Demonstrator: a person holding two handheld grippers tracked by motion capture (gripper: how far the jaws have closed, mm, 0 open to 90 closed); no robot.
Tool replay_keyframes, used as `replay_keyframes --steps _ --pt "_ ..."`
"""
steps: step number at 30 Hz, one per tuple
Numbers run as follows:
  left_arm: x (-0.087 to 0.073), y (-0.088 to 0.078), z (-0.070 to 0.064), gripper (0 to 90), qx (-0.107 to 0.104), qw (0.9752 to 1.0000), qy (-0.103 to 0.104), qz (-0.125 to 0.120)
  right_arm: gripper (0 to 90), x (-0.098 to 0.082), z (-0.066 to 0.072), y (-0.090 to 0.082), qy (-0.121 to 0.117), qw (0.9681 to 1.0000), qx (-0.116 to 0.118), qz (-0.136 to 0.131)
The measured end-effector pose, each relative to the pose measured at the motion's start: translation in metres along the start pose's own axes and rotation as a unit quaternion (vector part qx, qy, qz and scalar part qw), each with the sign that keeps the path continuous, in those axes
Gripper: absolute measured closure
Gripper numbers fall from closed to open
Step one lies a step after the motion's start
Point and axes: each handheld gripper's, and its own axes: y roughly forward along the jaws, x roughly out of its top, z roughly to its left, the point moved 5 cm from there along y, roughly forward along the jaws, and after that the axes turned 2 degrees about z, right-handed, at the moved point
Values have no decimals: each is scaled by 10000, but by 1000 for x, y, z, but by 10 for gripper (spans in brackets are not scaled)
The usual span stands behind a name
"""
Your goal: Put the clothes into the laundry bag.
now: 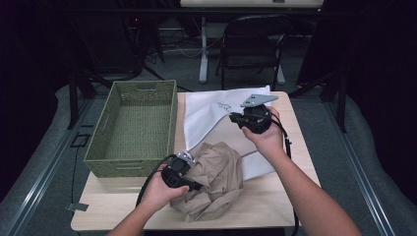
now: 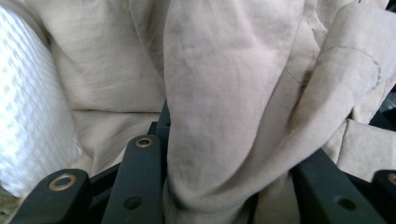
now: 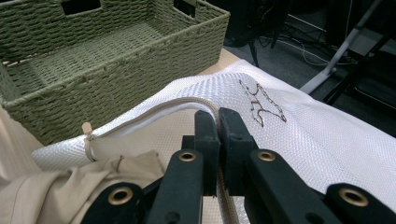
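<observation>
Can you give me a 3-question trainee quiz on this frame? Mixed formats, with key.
1. True or false: the green woven basket already holds a piece of clothing.
2. Multiple choice: what are the jaws of the right gripper pinching? A) the basket's rim B) the zipper edge of the white mesh bag C) a chair leg
3. Fill in: the left gripper has a fold of the ____ garment between its jaws.

Key: 1 false, the basket is empty. 2 B, the jaws are shut on the bag's edge, lifting it open. 3 beige, the crumpled cloth lying at the bag's mouth on the table.
</observation>
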Motion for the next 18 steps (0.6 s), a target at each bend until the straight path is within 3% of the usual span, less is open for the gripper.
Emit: replay_keyframes --steps 9,17,18 --pt "21 -7 6 639 62 9998 -140 -140 865 0 6 0 -61 9999 107 -19" --pt "37 0 17 639 137 9989 -342 -280 864 2 13 1 -126 9998 165 -33" --pt "40 1 17 639 140 9983 -441 -355 865 2 13 1 -119 9998 170 -32"
